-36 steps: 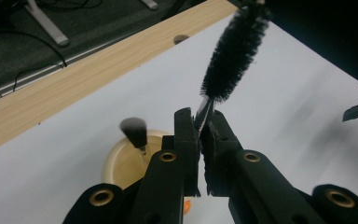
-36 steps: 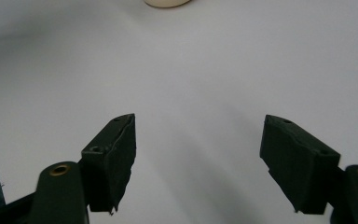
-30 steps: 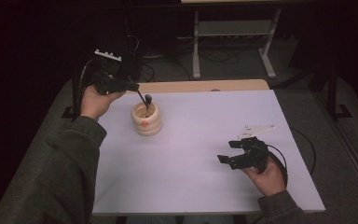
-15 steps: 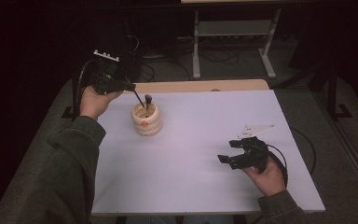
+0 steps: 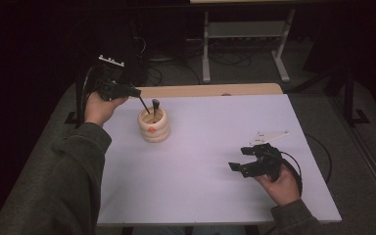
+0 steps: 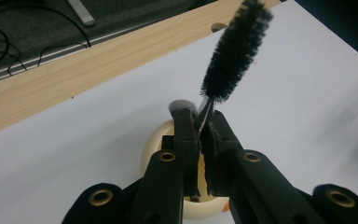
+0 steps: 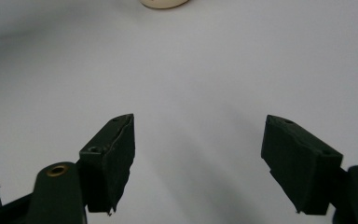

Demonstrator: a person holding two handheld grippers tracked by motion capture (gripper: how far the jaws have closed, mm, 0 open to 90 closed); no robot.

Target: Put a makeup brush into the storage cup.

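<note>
A cream ribbed cup with an orange spot stands at the back left of the white table. A grey-tipped brush stands upright in it. My left gripper is just left of and above the cup, shut on the thin wire stem of a black bottle brush. The brush slants down toward the cup's mouth. In the left gripper view the bristles stick out past the shut jaws, with the cup below. My right gripper rests low at the front right, open with nothing between its fingers.
A wooden strip runs along the table's far edge. Beyond it the dark floor holds cables and a metal stand. The cup's base peeks in at the top of the right gripper view.
My left gripper has drawn slightly left, away from the cup, with the black brush in its jaws. The right gripper has stayed still.
</note>
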